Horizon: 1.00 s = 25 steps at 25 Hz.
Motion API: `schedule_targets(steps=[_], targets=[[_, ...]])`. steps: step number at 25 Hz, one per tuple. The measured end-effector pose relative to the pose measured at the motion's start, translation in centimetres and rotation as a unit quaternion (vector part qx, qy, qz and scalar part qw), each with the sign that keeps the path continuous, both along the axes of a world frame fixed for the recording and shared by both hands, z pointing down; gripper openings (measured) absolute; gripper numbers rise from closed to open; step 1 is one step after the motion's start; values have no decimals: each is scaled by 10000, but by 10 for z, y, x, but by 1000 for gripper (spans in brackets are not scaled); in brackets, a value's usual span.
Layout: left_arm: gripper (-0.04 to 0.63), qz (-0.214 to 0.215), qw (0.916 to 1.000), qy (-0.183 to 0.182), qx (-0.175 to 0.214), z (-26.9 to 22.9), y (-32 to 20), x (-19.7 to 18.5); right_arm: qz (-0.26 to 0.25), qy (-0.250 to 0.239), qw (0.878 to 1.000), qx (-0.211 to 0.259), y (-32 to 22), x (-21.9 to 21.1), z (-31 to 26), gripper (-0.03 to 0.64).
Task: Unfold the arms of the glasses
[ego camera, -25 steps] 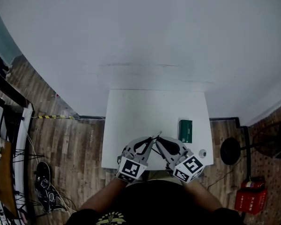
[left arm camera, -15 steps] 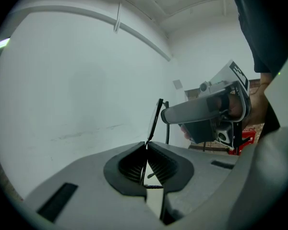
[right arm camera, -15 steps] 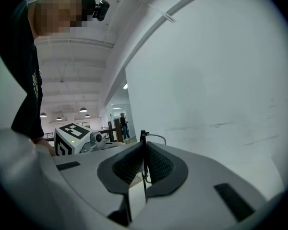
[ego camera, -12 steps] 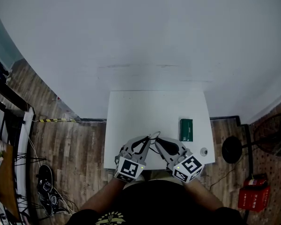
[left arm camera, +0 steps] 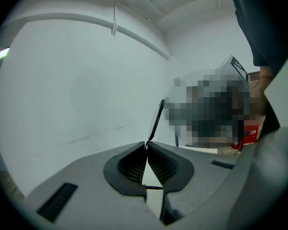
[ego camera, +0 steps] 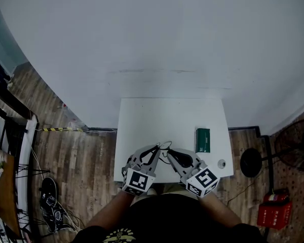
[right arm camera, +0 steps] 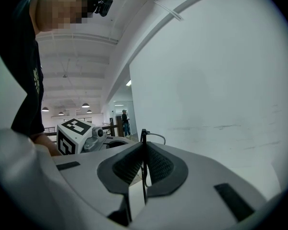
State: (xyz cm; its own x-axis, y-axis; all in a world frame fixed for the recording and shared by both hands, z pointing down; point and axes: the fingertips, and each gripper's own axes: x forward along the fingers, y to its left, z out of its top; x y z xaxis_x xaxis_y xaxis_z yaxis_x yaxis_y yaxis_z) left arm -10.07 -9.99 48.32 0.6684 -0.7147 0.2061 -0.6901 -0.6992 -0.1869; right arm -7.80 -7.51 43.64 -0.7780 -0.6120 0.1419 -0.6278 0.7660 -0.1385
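The white rectangular counter [ego camera: 157, 116] stands against the wall. A dark green flat box [ego camera: 202, 139] lies by its right edge, and a small round grey object [ego camera: 221, 163] sits at its near right corner. Thin-framed glasses [ego camera: 165, 145] hang above the near edge, between the left gripper [ego camera: 156, 149] and the right gripper [ego camera: 169, 154].

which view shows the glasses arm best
Left gripper view: the dark glasses arm sticks up from the left gripper's shut jaws, clear against the wall. The right gripper view shows only a thin frame edge pinched in the right gripper. The head view shows tiny glasses between the tips.
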Motion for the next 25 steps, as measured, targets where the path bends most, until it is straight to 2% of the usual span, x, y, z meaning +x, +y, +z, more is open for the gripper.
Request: schedule_targets(steps=[7,13,25], targets=[[21,103,9984,-491,266,-2,1,-7,61,218,9997,17,6,-3,2,18],[20,276,9936,-975,490,1,2,-2,198,404,9990,-40,8,4,7,18],[20,809,9824,-1583,573,12,6,11,452,538,9970,-329,14,17,21,18]])
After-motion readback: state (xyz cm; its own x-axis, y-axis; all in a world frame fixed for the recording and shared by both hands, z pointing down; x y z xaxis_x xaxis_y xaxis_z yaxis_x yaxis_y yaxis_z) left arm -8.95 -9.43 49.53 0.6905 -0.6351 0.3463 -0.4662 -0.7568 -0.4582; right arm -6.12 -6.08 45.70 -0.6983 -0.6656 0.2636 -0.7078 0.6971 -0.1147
